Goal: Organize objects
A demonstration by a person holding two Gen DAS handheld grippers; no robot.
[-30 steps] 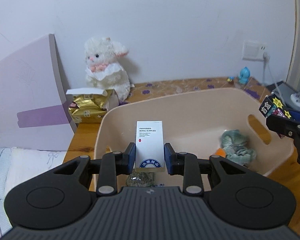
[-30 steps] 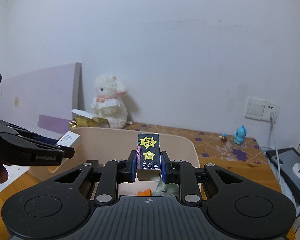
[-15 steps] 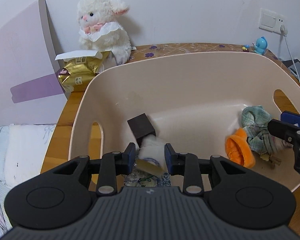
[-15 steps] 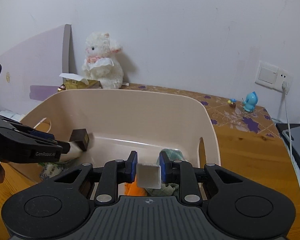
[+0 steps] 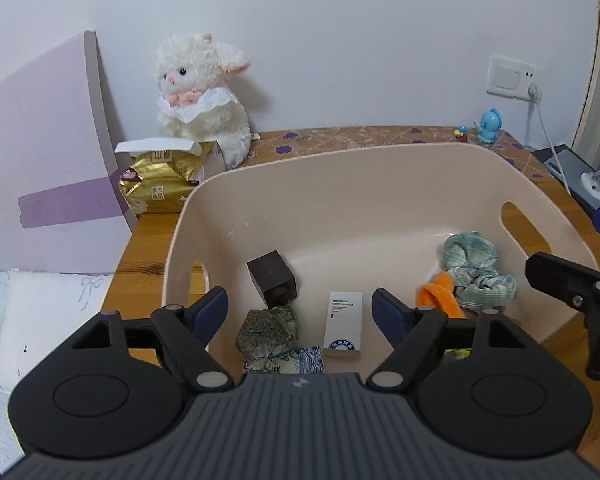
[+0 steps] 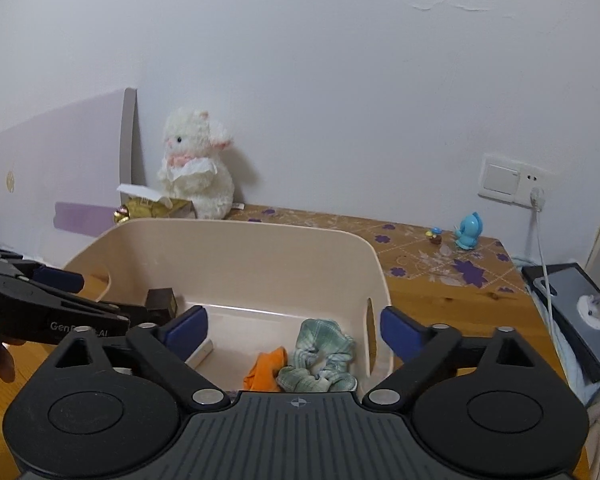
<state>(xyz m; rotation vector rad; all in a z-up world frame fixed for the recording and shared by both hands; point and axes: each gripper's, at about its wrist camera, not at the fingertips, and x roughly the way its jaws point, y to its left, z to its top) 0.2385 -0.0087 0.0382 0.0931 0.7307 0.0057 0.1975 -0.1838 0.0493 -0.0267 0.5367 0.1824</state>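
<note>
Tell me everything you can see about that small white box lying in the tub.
The white box is a slim, flat carton, seemingly cardboard, with small dark print near its far end and a round blue emblem near its close end. It lies flat on the floor of the beige tub, below the open left tool, gripped by nothing. A blue-patterned packet lies at its left corner; contact is unclear.

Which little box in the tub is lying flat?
The white box lies flat on the bottom of the tub; the dark brown box beside it stands up, tilted.
</note>
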